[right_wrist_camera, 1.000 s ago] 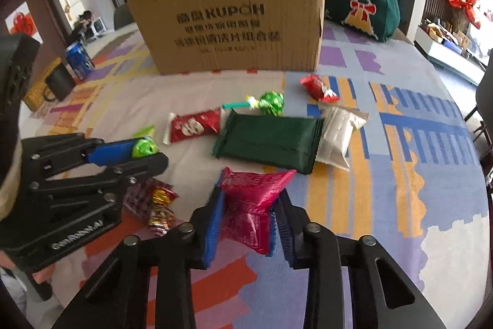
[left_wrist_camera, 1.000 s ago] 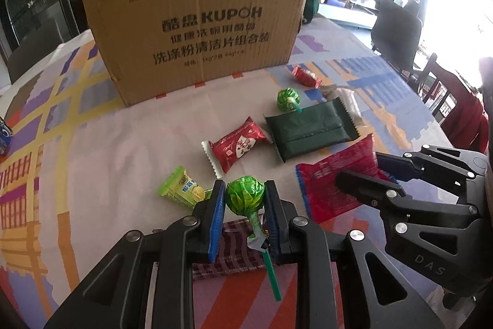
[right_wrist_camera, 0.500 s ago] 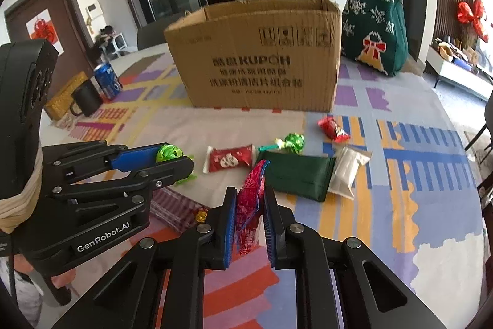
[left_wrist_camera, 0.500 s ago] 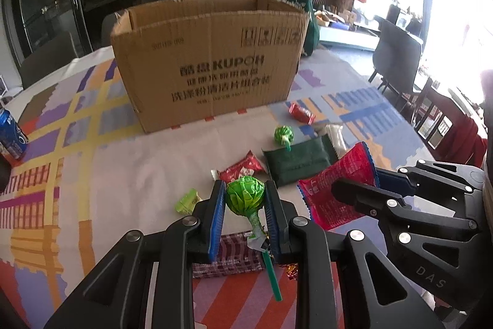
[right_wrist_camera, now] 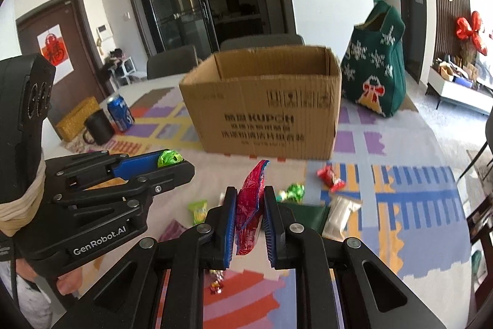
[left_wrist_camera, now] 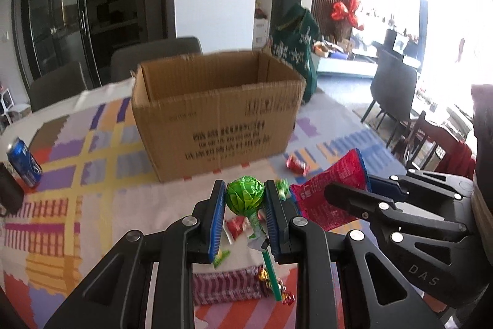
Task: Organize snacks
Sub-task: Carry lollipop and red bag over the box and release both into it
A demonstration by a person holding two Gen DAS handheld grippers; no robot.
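Above the tabletop point(right_wrist_camera: 400, 144):
Left tool point(left_wrist_camera: 245, 215): clamped on green lollipop point(left_wrist_camera: 245, 195).
Right tool point(right_wrist_camera: 249, 224): clamped on red packet point(right_wrist_camera: 249, 205).
Cardboard box point(right_wrist_camera: 262, 113): contents unseen.
Left: 5+ snacks.

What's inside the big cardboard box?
Only the bare brown inner walls of the box show near the top. Its front wall hides the bottom, so whether any snacks lie inside cannot be seen.
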